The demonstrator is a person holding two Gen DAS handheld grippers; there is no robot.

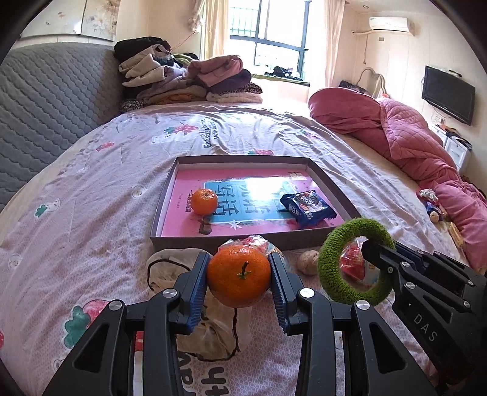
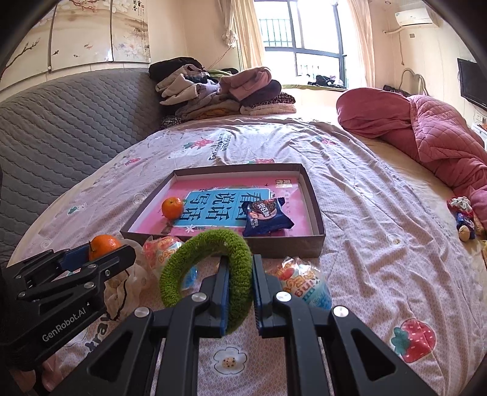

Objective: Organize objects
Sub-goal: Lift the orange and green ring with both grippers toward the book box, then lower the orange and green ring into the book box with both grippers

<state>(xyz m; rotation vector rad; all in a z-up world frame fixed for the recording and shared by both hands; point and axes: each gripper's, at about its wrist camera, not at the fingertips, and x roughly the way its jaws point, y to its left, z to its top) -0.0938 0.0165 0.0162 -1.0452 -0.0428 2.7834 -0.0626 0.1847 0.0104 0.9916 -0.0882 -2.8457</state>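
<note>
Short of the tray, left gripper jaws clamp the firm, round tangerine at its widest, while right gripper jaws pinch the soft, light green ring.

A pile of folded clothes sits at the far side of the bed, against a grey quilted headboard. A pink quilt lies crumpled at right, below a wall-mounted television and air conditioner.

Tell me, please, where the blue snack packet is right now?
The blue snack packet lies inside the shallow box on the bed, toward its right side, with a loose orange at the left.
</note>
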